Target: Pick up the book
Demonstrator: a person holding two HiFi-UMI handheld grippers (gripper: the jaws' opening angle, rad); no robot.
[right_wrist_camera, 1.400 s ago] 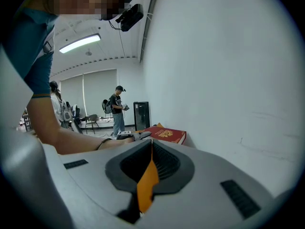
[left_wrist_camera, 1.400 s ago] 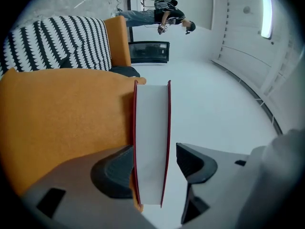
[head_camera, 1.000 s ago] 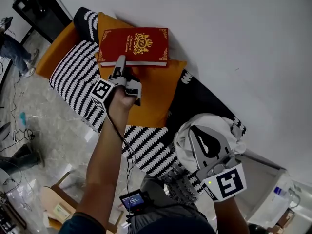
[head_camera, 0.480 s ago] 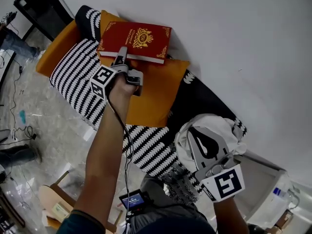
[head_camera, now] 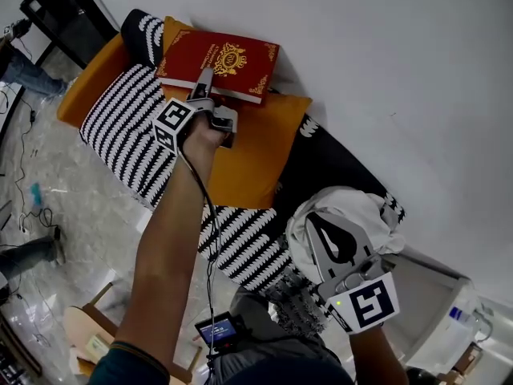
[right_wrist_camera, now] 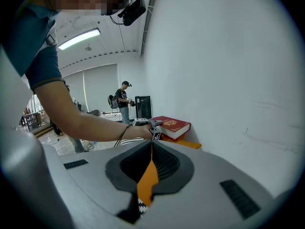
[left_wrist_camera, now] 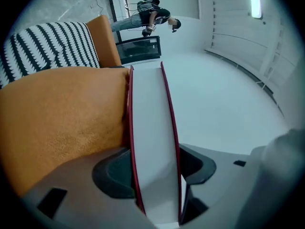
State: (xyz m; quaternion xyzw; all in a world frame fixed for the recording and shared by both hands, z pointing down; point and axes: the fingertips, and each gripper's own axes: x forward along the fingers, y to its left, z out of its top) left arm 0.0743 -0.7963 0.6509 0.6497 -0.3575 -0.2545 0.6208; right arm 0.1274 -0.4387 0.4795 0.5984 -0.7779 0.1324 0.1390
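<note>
My left claw (left_wrist_camera: pixel 156 163) grips the thick dark-red hardback book with a gold crest on its cover (head_camera: pixel 220 58). The white page edge runs between my pads (left_wrist_camera: pixel 112 173) toward 12 o'clock, with one red cover against each pad. The jaws have just been opening by a shade, but the book sits between them and both pads bear on it.

In the left gripper view, the mustard-orange fabric cushion (head_camera: pixel 244 155) fills the 9 o'clock side. The plain white wall (head_camera: pixel 385 70) fills the 3 o'clock side.

In the head view, the book is at 11 o'clock. It rests on the top end of the cushion, with its far edge close to the wall. The black-and-white striped sofa cover (head_camera: pixel 120 123) lies at 9 o'clock of the cushion. The checker-marked cube (head_camera: pixel 172 123) on the claw is just at 7 o'clock of the book, with my bare forearm (head_camera: pixel 172 247) running back from it.

My right claw (right_wrist_camera: pixel 151 147) has its jaws closed together on nothing. It is well apart from the book, at 5 o'clock in the head view, over a crumpled white cloth (head_camera: pixel 373 215).
</note>
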